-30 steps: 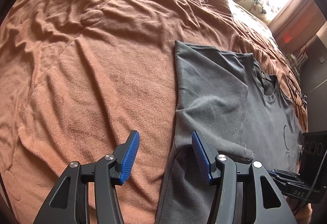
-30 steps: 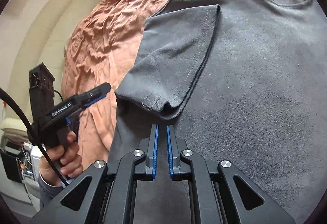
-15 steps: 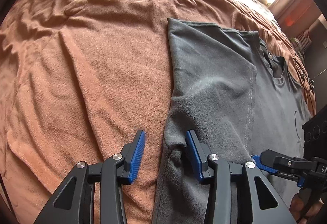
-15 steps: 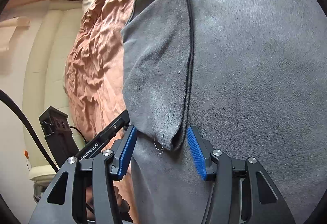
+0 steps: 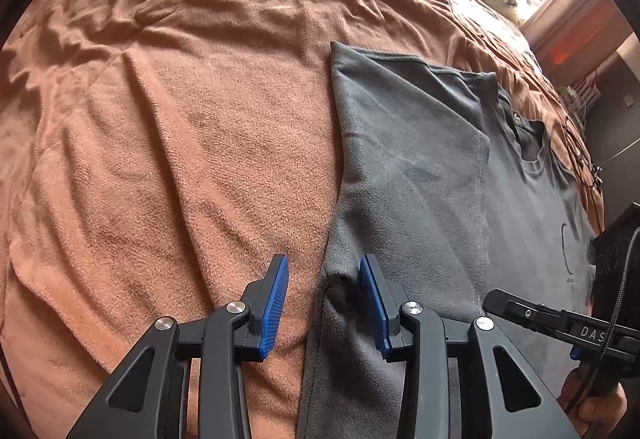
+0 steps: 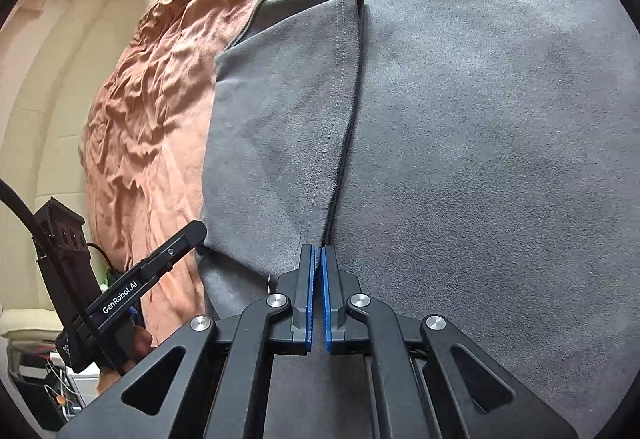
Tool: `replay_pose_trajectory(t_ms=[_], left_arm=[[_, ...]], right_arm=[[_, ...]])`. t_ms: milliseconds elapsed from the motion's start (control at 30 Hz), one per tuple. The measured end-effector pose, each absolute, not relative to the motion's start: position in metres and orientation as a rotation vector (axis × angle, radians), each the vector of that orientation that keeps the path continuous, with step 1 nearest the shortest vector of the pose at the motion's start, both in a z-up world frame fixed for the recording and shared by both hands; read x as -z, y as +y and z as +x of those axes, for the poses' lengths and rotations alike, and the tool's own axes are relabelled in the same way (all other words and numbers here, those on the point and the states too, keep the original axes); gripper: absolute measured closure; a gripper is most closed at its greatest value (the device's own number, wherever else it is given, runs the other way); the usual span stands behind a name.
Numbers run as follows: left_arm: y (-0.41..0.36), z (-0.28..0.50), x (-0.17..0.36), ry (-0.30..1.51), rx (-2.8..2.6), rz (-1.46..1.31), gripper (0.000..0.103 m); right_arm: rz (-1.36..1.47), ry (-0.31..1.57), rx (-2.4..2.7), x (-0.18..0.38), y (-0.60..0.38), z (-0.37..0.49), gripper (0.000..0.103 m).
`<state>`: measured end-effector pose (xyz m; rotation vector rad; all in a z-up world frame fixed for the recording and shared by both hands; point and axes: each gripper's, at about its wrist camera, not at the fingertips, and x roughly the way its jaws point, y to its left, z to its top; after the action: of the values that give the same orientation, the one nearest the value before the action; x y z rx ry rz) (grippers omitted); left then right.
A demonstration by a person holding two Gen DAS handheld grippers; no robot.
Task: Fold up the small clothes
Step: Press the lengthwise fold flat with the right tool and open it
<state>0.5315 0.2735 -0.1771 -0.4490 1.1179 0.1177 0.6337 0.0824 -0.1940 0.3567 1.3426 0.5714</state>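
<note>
Though apart astride fuzzy grey T-shirt [image 5: 440, 179], left gripper [image 5: 324, 267]; right gripper [image 6: 317, 251] tight on sleeve [image 6: 280, 119].

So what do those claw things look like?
Each claw has black plastic arms with triangle-shaped holes, round silver screws and ribbed blue pads. The right claw looks the same. A black cable runs to the left one, whose side says GenRobot.AI in white letters.

1. The grey T-shirt [image 5: 432, 167] is matt, softly napped cloth with stitched hems.
2. The rust-brown blanket [image 5: 192, 127], left of the frame, is rough, wrinkled terry-like cloth.
3. The left gripper [image 5: 324, 303] is matt black plastic with ribbed blue pads [image 5: 274, 303] and shiny metal pins.
</note>
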Motion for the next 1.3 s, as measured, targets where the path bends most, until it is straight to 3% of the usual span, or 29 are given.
replay_pose_trajectory(t_ms=[333,367,433,500,667,967,1067,1100,1300], left_arm=[[0.272,0.529,0.18,1.133,-0.1,-0.453,0.072],[0.273,0.528,0.178,1.127,-0.097,-0.454,0.072],[0.276,0.529,0.174,1.112,-0.098,-0.456,0.072],[0.278,0.531,0.171,1.102,-0.105,-0.457,0.072],[0.277,0.534,0.17,1.081,-0.104,-0.452,0.072],[0.279,0.54,0.18,1.1,-0.109,-0.464,0.072],[0.279,0.54,0.184,1.108,-0.115,-0.456,0.072],[0.279,0.54,0.185,1.111,-0.118,-0.458,0.072],[0.278,0.535,0.186,1.105,-0.122,-0.46,0.072]], right_arm=[[0.29,1.243,-0.6,0.171,0.071,0.647,0.101],[0.279,1.237,-0.596,0.17,0.071,0.651,0.099],[0.278,1.229,-0.593,0.172,0.067,0.657,0.076],[0.287,1.207,-0.6,0.173,0.064,0.662,0.065],[0.319,1.182,-0.638,0.177,0.067,0.68,0.065],[0.336,1.177,-0.629,0.196,0.084,0.72,0.067],[0.303,1.166,-0.598,0.197,0.089,0.726,0.082],[0.28,1.161,-0.583,0.196,0.089,0.728,0.099],[0.25,1.11,-0.543,0.183,0.086,0.714,0.103]])
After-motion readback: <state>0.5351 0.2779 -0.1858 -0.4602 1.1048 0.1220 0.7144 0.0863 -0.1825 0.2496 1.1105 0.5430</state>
